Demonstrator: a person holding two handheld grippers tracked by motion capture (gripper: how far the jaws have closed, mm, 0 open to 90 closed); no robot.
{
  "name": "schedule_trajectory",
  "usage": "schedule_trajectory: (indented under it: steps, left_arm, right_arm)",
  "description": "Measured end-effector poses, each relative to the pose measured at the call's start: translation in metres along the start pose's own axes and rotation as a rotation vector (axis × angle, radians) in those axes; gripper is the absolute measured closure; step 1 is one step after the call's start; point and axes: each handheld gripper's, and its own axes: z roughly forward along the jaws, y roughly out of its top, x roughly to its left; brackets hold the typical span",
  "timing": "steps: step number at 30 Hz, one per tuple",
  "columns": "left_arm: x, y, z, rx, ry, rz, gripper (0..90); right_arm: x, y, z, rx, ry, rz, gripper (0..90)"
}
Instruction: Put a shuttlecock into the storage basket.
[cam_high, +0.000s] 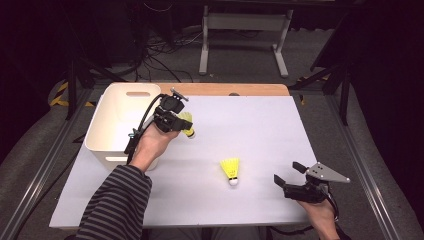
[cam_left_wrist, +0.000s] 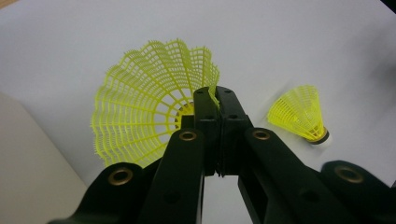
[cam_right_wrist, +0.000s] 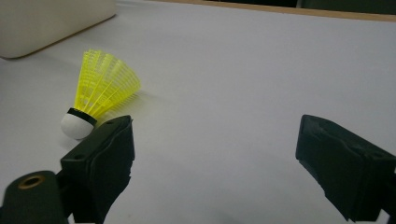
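Black jaws of the left gripper (cam_left_wrist: 217, 100) are sitting nearest the lens in the left gripper view, clamped together on the skirt rim of one yellow shuttle (cam_left_wrist: 154, 116). Grip is on a thin bit of mesh at the edge only; cork end is hidden behind the jaws. In the high view the same shuttle (cam_high: 187, 124) is hanging at the left gripper (cam_high: 176, 120), just off the right wall of the bin (cam_high: 102, 135), not over it yet.

Right gripper (cam_high: 286, 175) is idling near the table's right front corner, jaws spread wide, gripping nothing. Its own view is showing the gap between the jaws with only bare white table (cam_right_wrist: 261, 93) in it.

Second shuttle (cam_high: 231, 170) is lying on the table between the two hands, cork pointing toward the person, well apart from the bin. Right gripper view has it (cam_right_wrist: 100, 95) off to the left of the jaw gap, white cork down at the table, skirt tilting up.

Progress, my read: work looks like loading shuttles into the bin. One is gripped and close to the bin but not dropped. The other is untouched. So roughly a quarter in: carry over the rim, let go, then repeat for the second one.

Bin: white, open top, handle slot in the far wall. The part of the inside I can see looks empty; near floor is hidden by the wall and forearm.
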Motion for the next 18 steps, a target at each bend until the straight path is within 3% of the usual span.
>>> schedule_trajectory:
  steps: [18]
  left_arm:
    - [0.0031,-0.001,-0.0099,-0.011,0.007,-0.009,89.4]
  right_arm:
    - [0.0,0.0,-0.0001,0.0,0.001,0.001,12.0]
